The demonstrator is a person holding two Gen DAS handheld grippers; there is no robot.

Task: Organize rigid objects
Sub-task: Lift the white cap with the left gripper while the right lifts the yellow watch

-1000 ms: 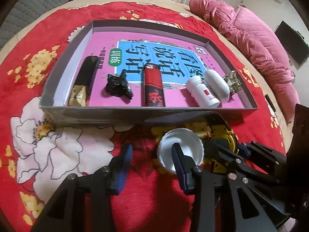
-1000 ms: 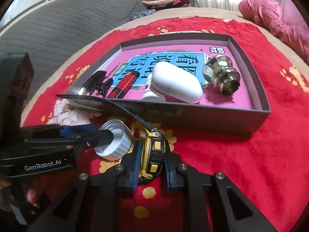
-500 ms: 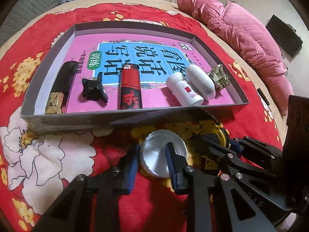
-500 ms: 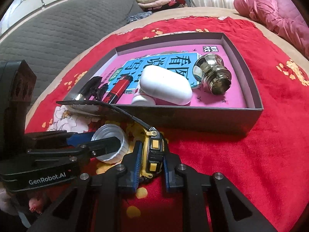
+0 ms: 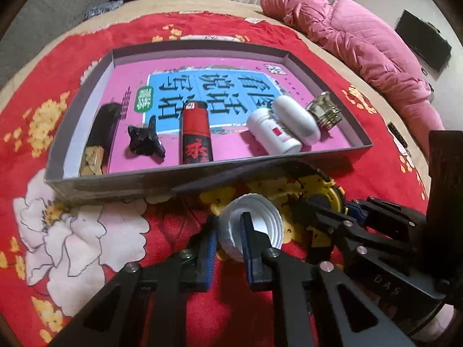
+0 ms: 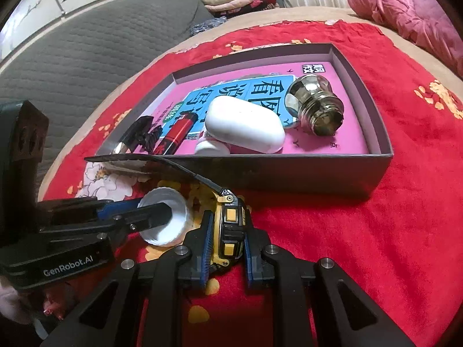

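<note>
Closing since the earlier frame, left gripper (image 5: 228,238) now pinches the white cap's (image 5: 251,225) near wall, one finger inside, cap on red cloth just short of the tray (image 5: 95,186); right view: right gripper (image 6: 225,250) clamps the yellow tape measure (image 6: 230,225), long axis toward tray.

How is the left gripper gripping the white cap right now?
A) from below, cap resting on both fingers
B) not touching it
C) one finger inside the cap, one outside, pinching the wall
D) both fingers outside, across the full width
C: in the left wrist view the left gripper has one finger inside the white cap and the other against its outer wall.
</note>
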